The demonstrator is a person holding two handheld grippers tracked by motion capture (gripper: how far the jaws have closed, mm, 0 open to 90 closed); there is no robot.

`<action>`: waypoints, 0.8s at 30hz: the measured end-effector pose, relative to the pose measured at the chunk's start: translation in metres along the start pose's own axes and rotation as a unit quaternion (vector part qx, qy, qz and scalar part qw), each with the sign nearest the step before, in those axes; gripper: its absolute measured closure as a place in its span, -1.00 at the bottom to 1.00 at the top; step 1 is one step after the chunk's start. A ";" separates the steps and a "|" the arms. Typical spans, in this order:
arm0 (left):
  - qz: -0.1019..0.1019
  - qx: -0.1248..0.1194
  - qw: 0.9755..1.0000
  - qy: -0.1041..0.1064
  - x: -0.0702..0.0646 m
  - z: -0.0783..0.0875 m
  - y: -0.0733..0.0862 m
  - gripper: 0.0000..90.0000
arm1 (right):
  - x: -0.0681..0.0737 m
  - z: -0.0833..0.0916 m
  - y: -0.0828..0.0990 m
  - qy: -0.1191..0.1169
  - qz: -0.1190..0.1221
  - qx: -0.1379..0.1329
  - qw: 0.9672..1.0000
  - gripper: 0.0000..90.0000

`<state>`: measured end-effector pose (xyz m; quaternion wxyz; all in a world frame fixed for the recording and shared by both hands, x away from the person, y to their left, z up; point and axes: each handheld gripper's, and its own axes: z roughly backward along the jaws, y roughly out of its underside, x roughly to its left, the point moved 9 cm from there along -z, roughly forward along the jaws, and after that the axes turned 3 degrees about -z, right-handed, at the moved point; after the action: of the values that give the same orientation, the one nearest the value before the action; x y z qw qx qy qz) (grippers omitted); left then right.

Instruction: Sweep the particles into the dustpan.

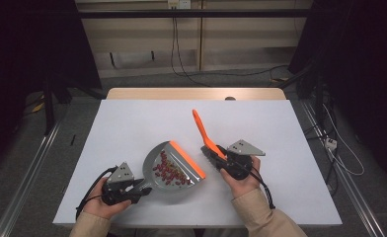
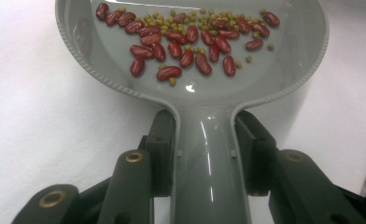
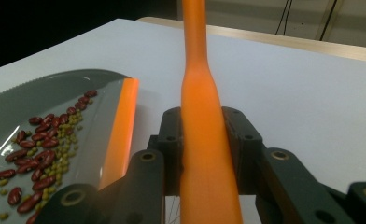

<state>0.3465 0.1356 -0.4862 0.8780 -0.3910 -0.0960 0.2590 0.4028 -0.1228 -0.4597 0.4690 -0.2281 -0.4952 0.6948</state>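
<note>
Both hands rest low: left gripper (image 2: 204,154) clamps the bean-filled dustpan (image 1: 174,165), right gripper (image 3: 202,149) clamps the upright brush (image 1: 205,134) beside it.

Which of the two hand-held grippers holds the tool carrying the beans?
The left hand-held gripper: it clamps the grey dustpan holding red and green beans. The right hand-held gripper grips a bare orange brush handle.

The high view looks forward and down from above the person's side, taking in the whole white surface (image 1: 132,123) from well back. The left gripper view sits close behind its own fingers (image 2: 162,149), looking along the grey dustpan (image 2: 284,84) and its beans (image 2: 190,42). The right gripper view looks low across the surface past the orange brush handle (image 3: 204,140). All three views share the dustpan and beans.
</note>
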 end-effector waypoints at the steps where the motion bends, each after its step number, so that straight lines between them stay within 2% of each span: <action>1: 0.002 0.000 1.000 -0.001 0.002 0.001 -0.001 0.40 | -0.001 0.001 0.000 0.001 -0.003 0.001 1.000 0.58; 2: 0.006 0.000 1.000 -0.001 0.003 0.002 -0.001 0.40 | -0.003 0.002 0.000 0.000 -0.002 0.000 1.000 0.58; 3: 0.014 -0.009 1.000 -0.010 0.004 0.001 -0.003 0.40 | -0.004 0.002 0.000 0.002 -0.002 0.000 1.000 0.58; 4: 0.015 -0.010 1.000 -0.007 0.006 0.002 -0.003 0.40 | -0.005 0.003 0.000 0.002 -0.002 0.001 1.000 0.58; 13: 0.034 -0.016 0.999 -0.036 0.018 0.003 -0.006 0.40 | -0.016 0.009 0.001 0.007 -0.005 -0.001 1.000 0.58; 24: 0.059 -0.023 0.995 -0.073 0.036 0.003 -0.007 0.40 | -0.023 0.014 0.002 0.012 -0.005 -0.001 1.000 0.58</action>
<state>0.3783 0.1524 -0.4799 0.8425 -0.3961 -0.1423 0.3361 0.4013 -0.1493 -0.4591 0.4781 -0.2343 -0.4911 0.6894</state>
